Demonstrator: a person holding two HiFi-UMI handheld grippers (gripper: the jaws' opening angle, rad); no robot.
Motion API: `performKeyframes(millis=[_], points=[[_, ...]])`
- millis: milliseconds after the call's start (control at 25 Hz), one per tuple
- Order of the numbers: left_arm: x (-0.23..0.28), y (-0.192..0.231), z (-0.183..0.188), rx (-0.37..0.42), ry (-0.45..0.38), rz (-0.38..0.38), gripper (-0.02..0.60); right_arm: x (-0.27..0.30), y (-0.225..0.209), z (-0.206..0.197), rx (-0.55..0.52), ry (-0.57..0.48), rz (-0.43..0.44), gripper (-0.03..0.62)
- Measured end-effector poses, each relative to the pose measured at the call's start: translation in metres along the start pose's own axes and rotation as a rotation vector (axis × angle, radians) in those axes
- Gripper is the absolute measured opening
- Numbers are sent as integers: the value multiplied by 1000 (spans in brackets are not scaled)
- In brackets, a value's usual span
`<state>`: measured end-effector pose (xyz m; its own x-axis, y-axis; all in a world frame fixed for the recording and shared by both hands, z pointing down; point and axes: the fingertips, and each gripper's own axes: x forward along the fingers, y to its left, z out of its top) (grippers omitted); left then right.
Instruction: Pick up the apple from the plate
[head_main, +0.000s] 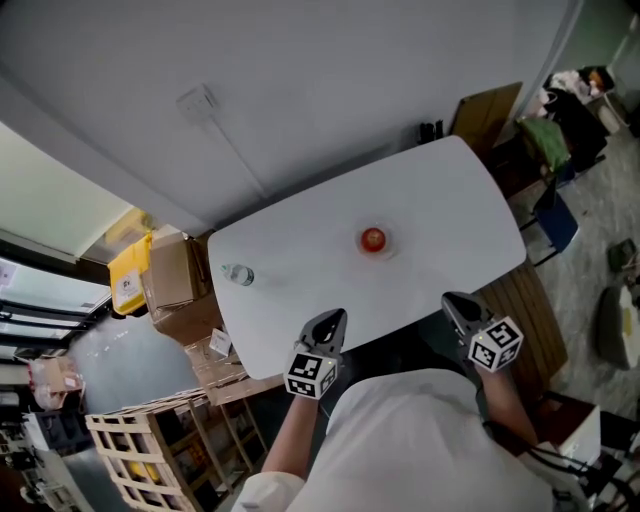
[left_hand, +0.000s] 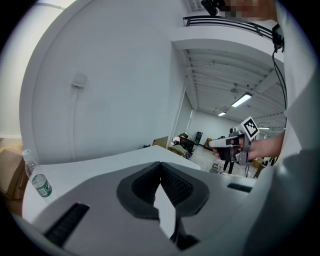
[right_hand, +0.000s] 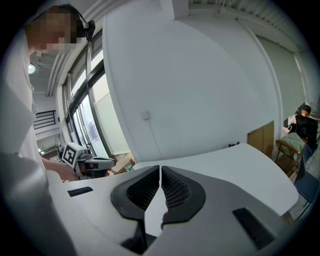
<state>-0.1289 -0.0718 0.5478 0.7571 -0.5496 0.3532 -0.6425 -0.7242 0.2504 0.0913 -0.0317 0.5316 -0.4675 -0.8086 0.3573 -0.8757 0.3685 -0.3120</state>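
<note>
Currently the apple sits on the plate near the middle of the table, well apart from every edge. Bare tabletop surrounds the plate on all sides. A bottle stands upright near the left edge, well apart from the plate. Boxes stand just off that edge. The left gripper and the right gripper hover at the near edge, well apart from each other. Both have their jaws closed together and grip nothing. Open tabletop lies between each gripper and the plate.
</note>
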Motion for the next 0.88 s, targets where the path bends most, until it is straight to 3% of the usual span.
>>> performKeyframes(millis=[440,880], points=[[48,-3,8,-20,21,75,5,35,-41,16,-15,66,108,38],[137,13,-8,-28,97,98,98,59,-89,10,-3,170,195,38]])
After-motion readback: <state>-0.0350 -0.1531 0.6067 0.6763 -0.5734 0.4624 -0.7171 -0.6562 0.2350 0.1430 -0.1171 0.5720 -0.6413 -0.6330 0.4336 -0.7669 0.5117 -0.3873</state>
